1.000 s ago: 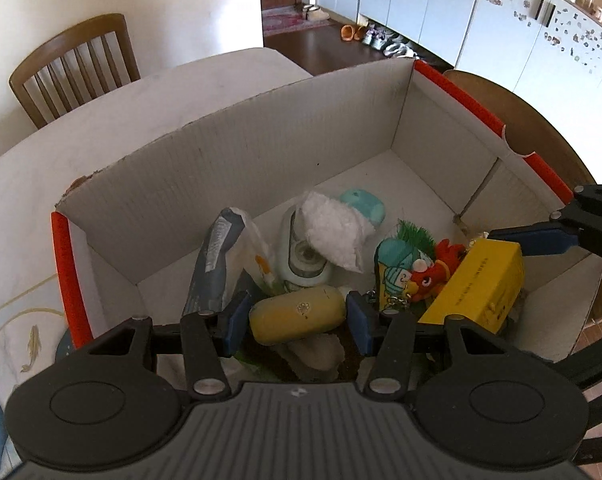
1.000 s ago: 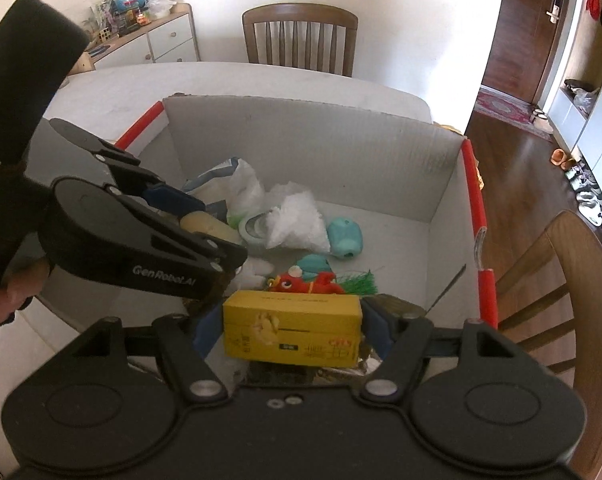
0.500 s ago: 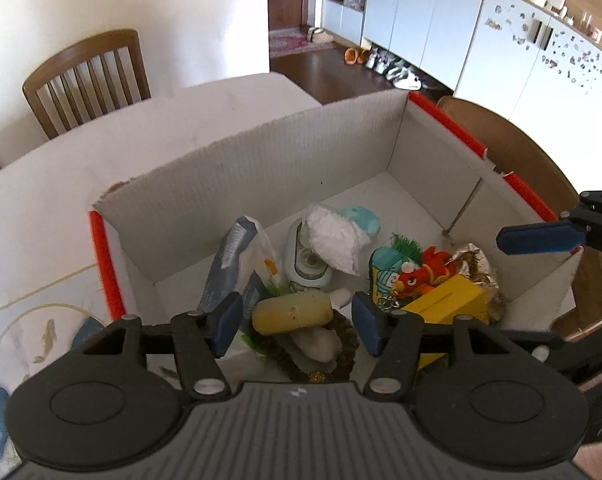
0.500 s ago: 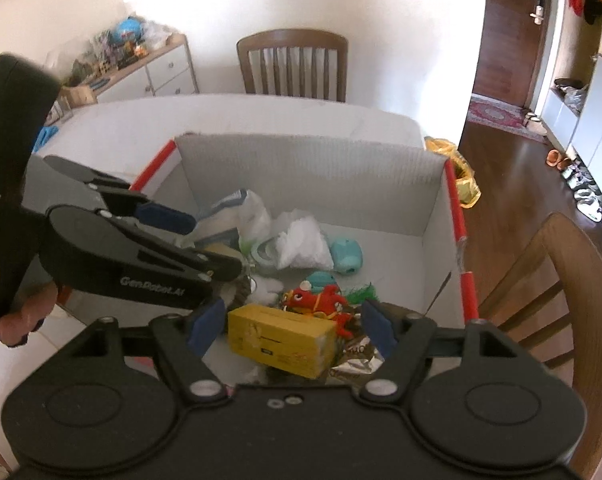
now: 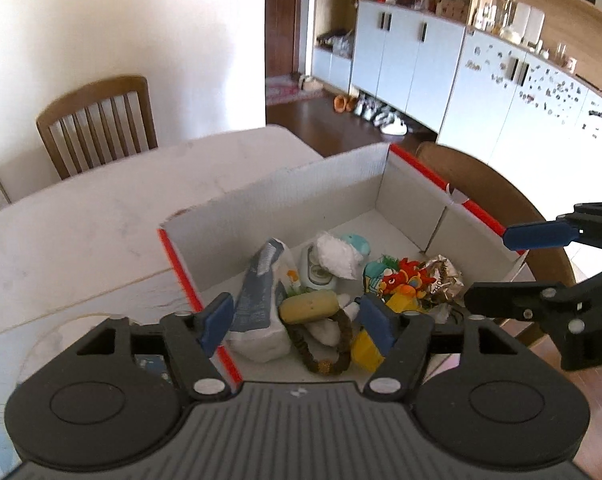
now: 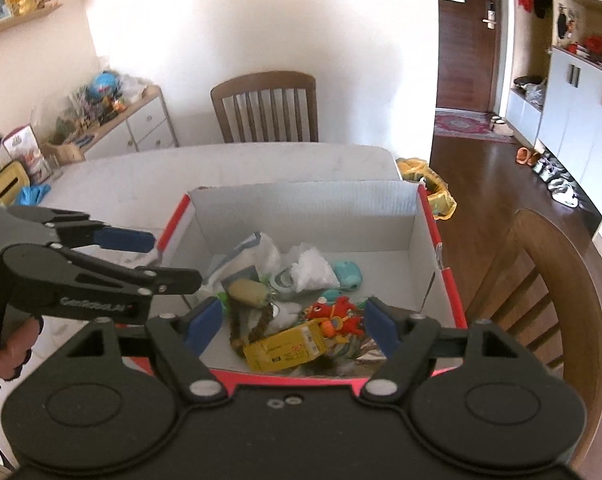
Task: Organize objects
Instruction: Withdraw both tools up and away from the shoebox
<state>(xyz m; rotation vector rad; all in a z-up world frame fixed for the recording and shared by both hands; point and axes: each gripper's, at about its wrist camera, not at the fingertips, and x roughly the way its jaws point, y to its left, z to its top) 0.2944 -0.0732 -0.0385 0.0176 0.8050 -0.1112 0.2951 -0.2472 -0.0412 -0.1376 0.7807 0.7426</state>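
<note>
two open grippers above a box of small objects

the left gripper (image 5: pixel 297 324) hangs over the near left corner of the cardboard box (image 5: pixel 293 196), its blue-padded fingers (image 5: pixel 217 320) spread wide with nothing between them. the right gripper (image 6: pixel 289 324) hangs over the box's near edge, its jaws also wide and holding nothing. each gripper shows at the side of the other's view.

inside the box, a yellow carton (image 6: pixel 289 346) lies tilted near the near edge, touching a red plush toy (image 6: pixel 335 316). a tan cylinder (image 5: pixel 311 307) rests on a dark braided ring (image 5: pixel 321 344) near the near left corner, beside a blue-grey pouch (image 5: pixel 257 284). toward the middle lie a roll of tape (image 6: pixel 283 280), a crumpled white bag (image 6: pixel 313 266) and a teal case (image 6: pixel 348 276). crinkled foil (image 5: pixel 441 276) sits by the right wall. the box has red edging and stands at the table's (image 5: pixel 101 216) near right corner. wooden chairs (image 6: pixel 267 106) stand around the table.
</note>
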